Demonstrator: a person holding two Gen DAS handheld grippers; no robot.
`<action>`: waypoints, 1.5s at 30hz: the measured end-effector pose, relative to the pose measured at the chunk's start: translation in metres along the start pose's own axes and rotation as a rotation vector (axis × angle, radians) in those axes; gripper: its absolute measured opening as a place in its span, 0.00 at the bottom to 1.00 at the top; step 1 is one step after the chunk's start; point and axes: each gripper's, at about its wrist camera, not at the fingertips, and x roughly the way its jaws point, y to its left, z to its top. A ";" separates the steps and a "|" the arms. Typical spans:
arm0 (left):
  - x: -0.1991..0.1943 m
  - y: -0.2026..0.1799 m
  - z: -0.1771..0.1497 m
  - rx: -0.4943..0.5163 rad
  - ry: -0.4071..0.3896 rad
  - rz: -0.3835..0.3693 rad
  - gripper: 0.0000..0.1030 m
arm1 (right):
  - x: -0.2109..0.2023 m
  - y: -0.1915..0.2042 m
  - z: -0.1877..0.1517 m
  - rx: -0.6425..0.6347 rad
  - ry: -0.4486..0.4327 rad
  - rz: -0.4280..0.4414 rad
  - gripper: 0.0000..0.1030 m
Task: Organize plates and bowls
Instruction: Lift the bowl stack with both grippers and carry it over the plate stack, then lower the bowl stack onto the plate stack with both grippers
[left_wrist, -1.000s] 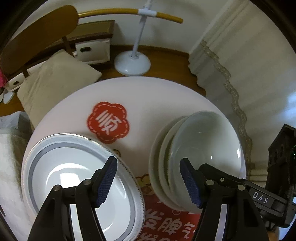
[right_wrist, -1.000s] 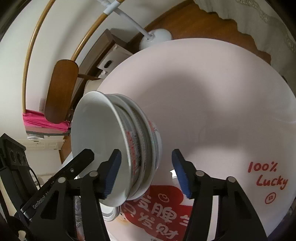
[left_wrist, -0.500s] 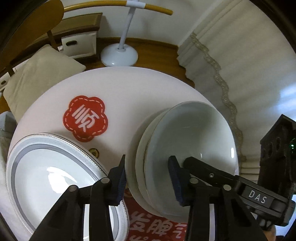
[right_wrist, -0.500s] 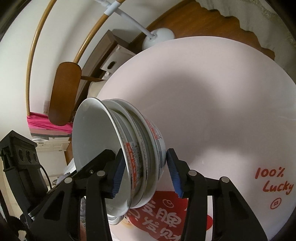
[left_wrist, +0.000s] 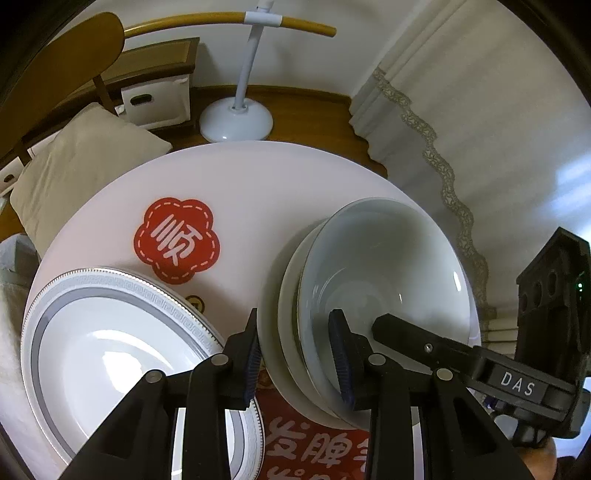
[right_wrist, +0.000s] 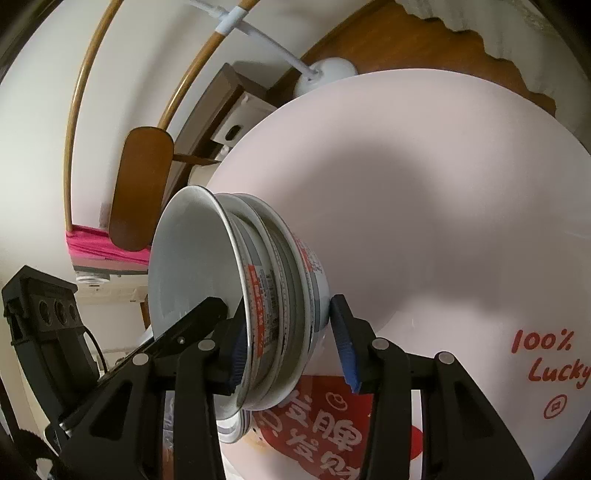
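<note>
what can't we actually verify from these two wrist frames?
- Bowl stack, left wrist view: count unclear; nested rims overlap and the left gripper covers the near edge.
- Same stack, right wrist view: the printed labels are too small and warped to read; whether the base touches the table is hidden by the right gripper.
- Grey-rimmed plate, left wrist view: near part cut off by the frame edge and gripper body.
</note>
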 end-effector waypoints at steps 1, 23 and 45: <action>-0.001 0.000 -0.001 0.002 -0.001 0.000 0.29 | 0.001 0.001 -0.001 -0.001 0.003 0.001 0.40; -0.064 0.015 -0.033 0.007 -0.084 -0.036 0.29 | -0.022 0.044 -0.034 -0.093 -0.046 0.006 0.40; -0.126 0.116 -0.091 -0.089 -0.128 0.022 0.29 | 0.039 0.124 -0.100 -0.173 0.028 0.036 0.40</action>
